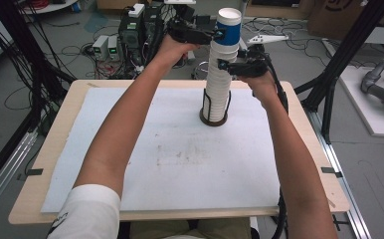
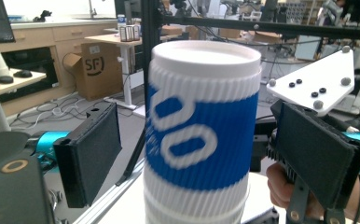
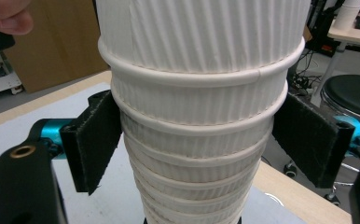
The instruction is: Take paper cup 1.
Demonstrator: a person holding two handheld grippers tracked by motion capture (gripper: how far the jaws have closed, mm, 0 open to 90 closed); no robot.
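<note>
Where the tall stack of white ribbed cups point(image 1: 219, 84) rises from its dark wire holder point(image 1: 214, 115) on the white mat point(image 1: 165, 164) of the desk point(image 1: 55, 134), both tools work on it at different heights.

Left tool point(image 1: 218, 35): it is level with the topmost cup point(image 1: 229, 27), the one with the blue band. In the left gripper view this cup point(image 2: 201, 135) stands upright between the two black pads point(image 2: 92, 151). A clear gap remains between the near-side pad and the cup wall. On the far side the pad sits close to the cup, and contact cannot be confirmed. The tool is therefore open, with the cup between the jaws but not clamped.

Right tool point(image 1: 222, 64): it is below the left tool, about midway up the stack. In the right gripper view the stack point(image 3: 199, 116) stands directly ahead and between the pads point(image 3: 94, 140). The left-hand pad lies against the rolled rims. The right-hand pad is at the rim edge. The pictures do not settle whether the pads press on the cups, so the grip state of this tool cannot be told.

Position of the stack: it stands toward the far edge of the desk, beyond both forearms. The holder is directly under the right tool.
</note>
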